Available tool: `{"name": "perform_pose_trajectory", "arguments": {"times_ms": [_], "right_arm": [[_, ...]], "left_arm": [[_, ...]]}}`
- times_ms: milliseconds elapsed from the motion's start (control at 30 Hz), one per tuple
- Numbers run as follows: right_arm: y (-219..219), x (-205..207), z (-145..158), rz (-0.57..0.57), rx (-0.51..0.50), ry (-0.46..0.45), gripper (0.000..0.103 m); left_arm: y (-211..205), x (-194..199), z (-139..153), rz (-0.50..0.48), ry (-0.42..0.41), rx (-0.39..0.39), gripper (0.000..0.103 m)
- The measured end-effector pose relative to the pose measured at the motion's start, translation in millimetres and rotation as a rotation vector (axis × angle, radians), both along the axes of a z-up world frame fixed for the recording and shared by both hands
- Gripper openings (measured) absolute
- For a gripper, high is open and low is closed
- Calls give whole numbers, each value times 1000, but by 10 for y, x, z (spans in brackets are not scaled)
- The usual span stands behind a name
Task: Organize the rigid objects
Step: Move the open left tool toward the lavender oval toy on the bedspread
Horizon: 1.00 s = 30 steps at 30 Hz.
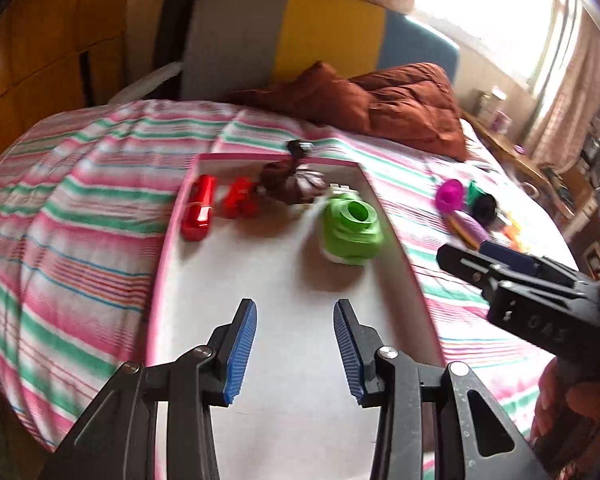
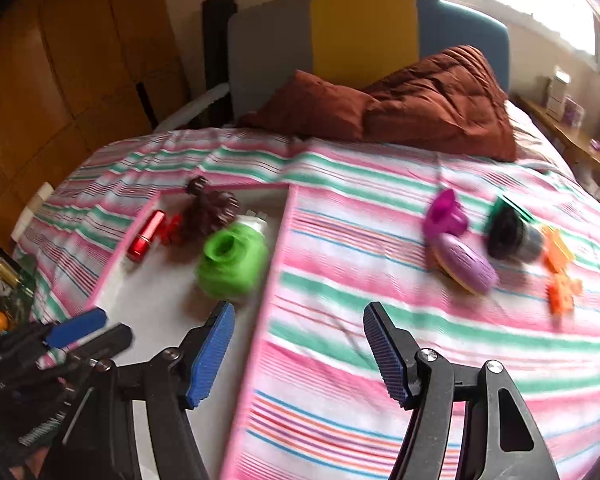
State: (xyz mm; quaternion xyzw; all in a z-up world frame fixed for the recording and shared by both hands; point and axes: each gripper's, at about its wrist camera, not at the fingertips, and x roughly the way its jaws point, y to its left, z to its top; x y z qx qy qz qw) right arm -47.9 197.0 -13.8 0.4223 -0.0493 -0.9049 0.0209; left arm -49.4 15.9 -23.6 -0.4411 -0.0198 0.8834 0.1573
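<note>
Hovering over the white floor of a pink-rimmed tray [image 1: 168,236] on a striped bedspread [image 1: 80,216]: left gripper [image 1: 295,312], blue pads parted, nothing between them, released. Ahead of its fingers, inside the tray: green ring-shaped piece [image 1: 350,226], just ahead and a little to the right, resting on the floor near the tray's right wall. Farther ahead and to the left: red cylinder [image 1: 198,212], lying flat beside the left wall; small red block piece [image 1: 239,198] just right of it; dark brown ribbed piece [image 1: 290,184] near the far wall, partly blurred, shape uncertain.

Right gripper [image 2: 299,314]: jaws apart and empty, released; left finger over the tray's right wall, right finger over bare bedspread. Ahead and to its left, in the tray: the green piece, blurred. Ahead and well to its right, loose on the bedspread, outside the tray: magenta cup-shaped piece [image 2: 446,214]; purple oval piece [image 2: 466,262] touching or just beside it, nearer the gripper; black and green cylinder piece [image 2: 508,232] farther right; orange pieces [image 2: 560,268] at the far right, blurred, count uncertain.

Seen from the left wrist: right gripper's body at right, beside the tray. Beyond everything: brown pillows [image 2: 420,100] against a grey, yellow and blue headboard [image 2: 364,36].
</note>
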Motion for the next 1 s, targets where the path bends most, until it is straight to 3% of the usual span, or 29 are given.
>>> {"name": "perform_pose_trajectory", "arguments": {"times_ms": [267, 667, 1000], "right_arm": [[564, 259, -229, -100, 19, -72, 68], [1335, 505, -391, -196, 109, -152, 68], [1857, 604, -531, -238, 181, -177, 68]], "left_arm": [[284, 191, 66, -115, 34, 6, 40], [589, 452, 146, -198, 77, 24, 40], [1093, 421, 211, -281, 22, 48, 40]]}}
